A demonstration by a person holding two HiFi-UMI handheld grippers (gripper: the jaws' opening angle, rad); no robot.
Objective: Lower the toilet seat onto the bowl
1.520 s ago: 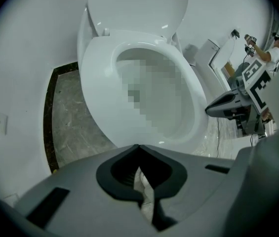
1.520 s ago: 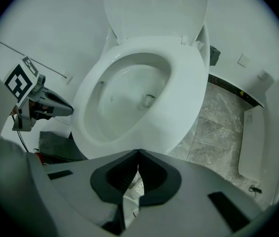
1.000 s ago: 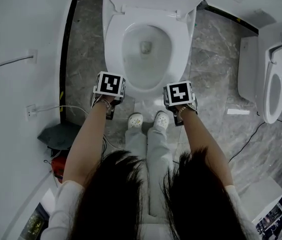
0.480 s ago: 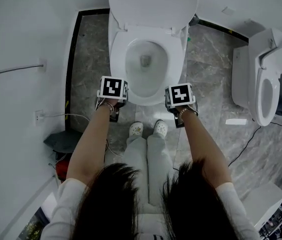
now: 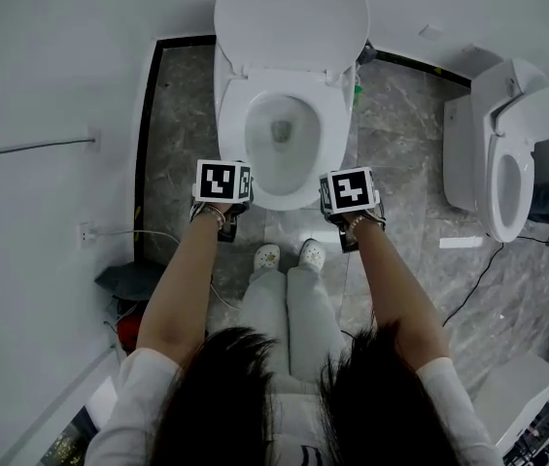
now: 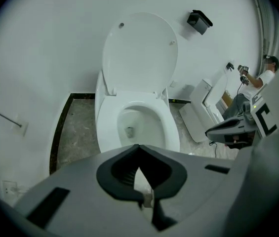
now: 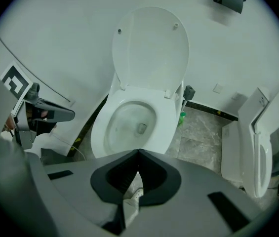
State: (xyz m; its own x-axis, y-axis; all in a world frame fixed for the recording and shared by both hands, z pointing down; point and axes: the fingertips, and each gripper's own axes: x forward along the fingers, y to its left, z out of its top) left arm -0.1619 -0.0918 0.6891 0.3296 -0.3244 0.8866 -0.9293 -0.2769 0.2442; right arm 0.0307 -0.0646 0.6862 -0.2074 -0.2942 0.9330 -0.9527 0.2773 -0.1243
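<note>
Low in each gripper view, the left gripper (image 6: 139,152) and right gripper (image 7: 138,154) are closed on nothing. Mid-frame, the toilet seat (image 5: 332,144) looks already flat on the bowl (image 5: 262,153). It is probably rigid, smooth, fairly light plastic (hinged at the back), best taken at its front rim. The bowl shows only its drain. Beyond, at the top of the frame, the lid (image 5: 291,17) stands raised.

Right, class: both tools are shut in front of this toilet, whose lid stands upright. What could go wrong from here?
The lid stands upright behind the seat, which looks already down; a knock could slam it shut.
The left tool and right tool are shut and empty, so neither could catch it.
A cable lies left of the person's shoes: a possible trip hazard.
</note>
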